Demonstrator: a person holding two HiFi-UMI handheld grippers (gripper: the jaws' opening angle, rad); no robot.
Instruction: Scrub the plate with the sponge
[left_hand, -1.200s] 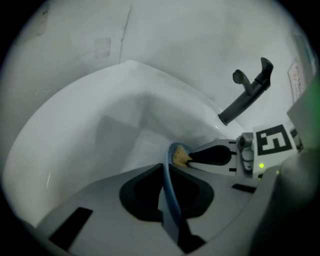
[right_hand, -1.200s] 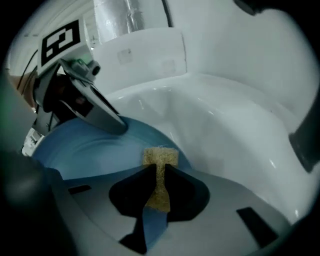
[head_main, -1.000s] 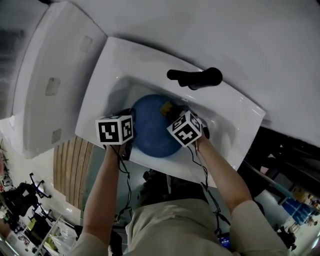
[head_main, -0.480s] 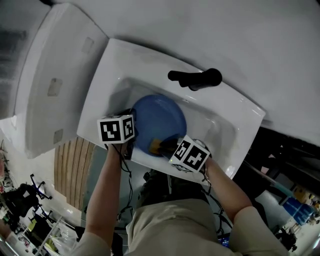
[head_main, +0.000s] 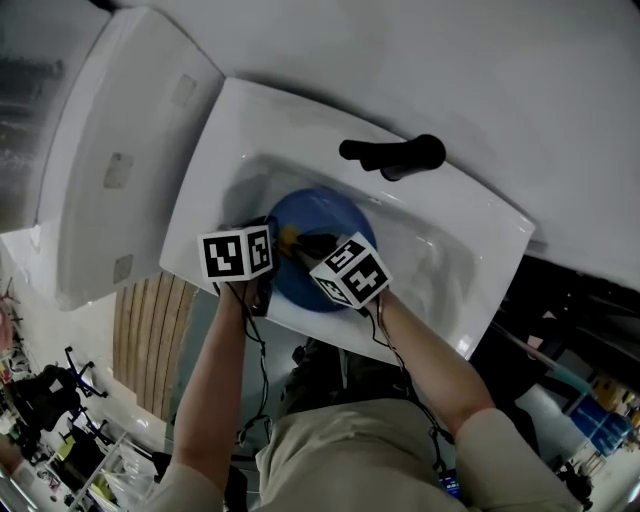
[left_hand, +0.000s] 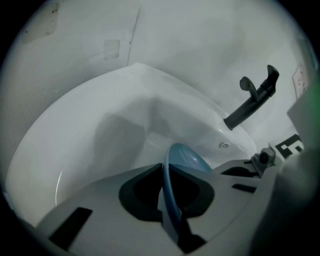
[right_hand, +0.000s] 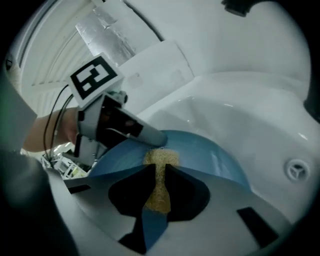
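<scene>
The scrubbing stroke is judged to be under way. It is best done with the sponge (right_hand: 160, 161) kept flat and pressed firmly on the plate (right_hand: 215, 157), so that the whole face is covered in overlapping passes and the strip beside the holding tool's tips is not skipped. The plate should be held tilted and steady over the sink (head_main: 455, 215), since a loosened pinch could let it slip under the sponge's push.

The right gripper (right_hand: 159, 175) is clamped on the sponge. Its jaws are drawn close, and the tan pad is squeezed between them and projects just past the tips, where it is laid against the blue face directly ahead. The left gripper (left_hand: 165, 176) is closed on the plate's rim, which is seen edge-on between its jaws. These have just been eased open a little, yet the rim is pinched between the pads. The sponge is found just beside the left gripper's tips.
</scene>
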